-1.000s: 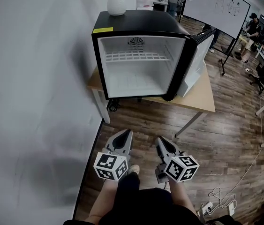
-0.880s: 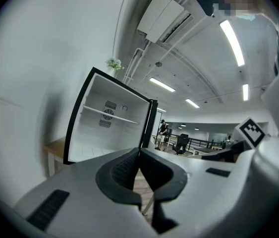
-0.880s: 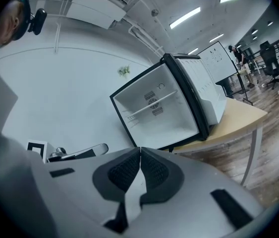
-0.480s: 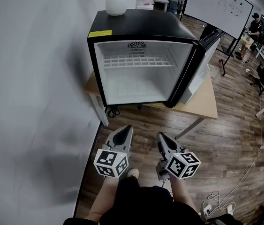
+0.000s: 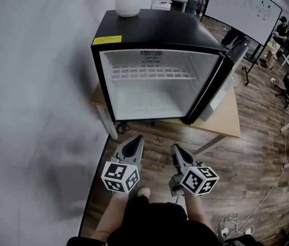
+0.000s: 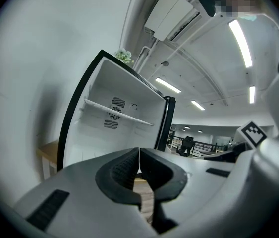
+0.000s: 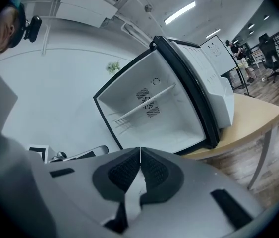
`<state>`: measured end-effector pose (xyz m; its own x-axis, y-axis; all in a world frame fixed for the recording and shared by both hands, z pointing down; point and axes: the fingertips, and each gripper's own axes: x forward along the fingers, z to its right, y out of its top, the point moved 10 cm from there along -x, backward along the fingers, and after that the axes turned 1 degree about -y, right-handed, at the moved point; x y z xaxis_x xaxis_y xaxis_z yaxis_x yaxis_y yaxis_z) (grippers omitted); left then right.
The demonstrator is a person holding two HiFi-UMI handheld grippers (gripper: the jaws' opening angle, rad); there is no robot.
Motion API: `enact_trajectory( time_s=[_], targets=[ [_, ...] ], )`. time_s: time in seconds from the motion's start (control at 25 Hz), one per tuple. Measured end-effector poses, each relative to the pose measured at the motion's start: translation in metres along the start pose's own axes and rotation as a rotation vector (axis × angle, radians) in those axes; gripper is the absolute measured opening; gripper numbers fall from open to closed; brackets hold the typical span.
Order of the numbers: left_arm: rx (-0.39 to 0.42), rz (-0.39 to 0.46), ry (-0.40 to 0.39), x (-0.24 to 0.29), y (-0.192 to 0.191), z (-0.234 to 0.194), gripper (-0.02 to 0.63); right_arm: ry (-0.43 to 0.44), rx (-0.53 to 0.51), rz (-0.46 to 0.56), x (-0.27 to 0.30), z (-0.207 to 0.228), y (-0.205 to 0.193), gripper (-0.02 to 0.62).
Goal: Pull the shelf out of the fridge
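A small black fridge (image 5: 154,32) stands on a wooden table (image 5: 226,122) with its door (image 5: 226,73) swung open to the right. Inside, a white wire shelf (image 5: 149,73) sits level in the upper half; it also shows as a thin white shelf (image 6: 117,114) in the left gripper view and as the same shelf (image 7: 146,104) in the right gripper view. My left gripper (image 5: 134,143) and right gripper (image 5: 177,152) hang side by side over the floor, well short of the fridge. Both are shut with nothing between the jaws.
A grey wall (image 5: 36,111) runs along the left. A white vase (image 5: 128,0) stands on the fridge top. A whiteboard (image 5: 252,6), office chairs and people are at the far right. Cables (image 5: 236,222) lie on the wood floor at lower right.
The fridge has grown larger and nearer in the head view. Both grippers keep their place side by side and stay shut.
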<state>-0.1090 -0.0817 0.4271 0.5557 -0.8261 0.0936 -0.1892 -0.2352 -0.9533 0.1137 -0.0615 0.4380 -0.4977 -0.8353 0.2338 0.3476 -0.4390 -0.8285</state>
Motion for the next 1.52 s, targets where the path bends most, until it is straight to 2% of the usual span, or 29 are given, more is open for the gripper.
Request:
enact_trajectory(
  time_s=[0.48, 0.76, 0.88, 1.16, 1.28, 1.32, 1.36, 1.52],
  targets=[
    [-0.04, 0.01, -0.02, 0.034, 0.011, -0.019, 0.006, -0.003, 0.112, 0.058, 0.027, 0.024, 0.025, -0.008],
    [-0.143, 0.069, -0.014, 0.053, 0.023, -0.032, 0.006, 0.046, 0.255, 0.107, 0.056, 0.033, 0.047, -0.008],
    [-0.23, 0.111, -0.001, 0.065, 0.029, -0.041, 0.006, 0.082, 0.308, 0.127, 0.073, 0.036, 0.056, -0.008],
    [-0.496, 0.21, -0.004, 0.087, 0.034, -0.062, 0.008, 0.174, 0.399, 0.176, 0.108, 0.039, 0.084, -0.006],
    [-0.557, 0.237, 0.002, 0.097, 0.037, -0.066, 0.01, 0.2, 0.428, 0.172, 0.119, 0.044, 0.093, 0.016],
    [-0.569, 0.246, -0.001, 0.101, 0.039, -0.067, 0.034, 0.216, 0.436, 0.171, 0.123, 0.046, 0.096, 0.057],
    [-0.581, 0.254, -0.007, 0.105, 0.041, -0.068, 0.084, 0.232, 0.445, 0.169, 0.127, 0.047, 0.098, 0.097],
    [-0.641, 0.301, -0.028, 0.12, 0.048, -0.072, 0.124, 0.285, 0.49, 0.162, 0.144, 0.05, 0.108, 0.122]
  ],
)
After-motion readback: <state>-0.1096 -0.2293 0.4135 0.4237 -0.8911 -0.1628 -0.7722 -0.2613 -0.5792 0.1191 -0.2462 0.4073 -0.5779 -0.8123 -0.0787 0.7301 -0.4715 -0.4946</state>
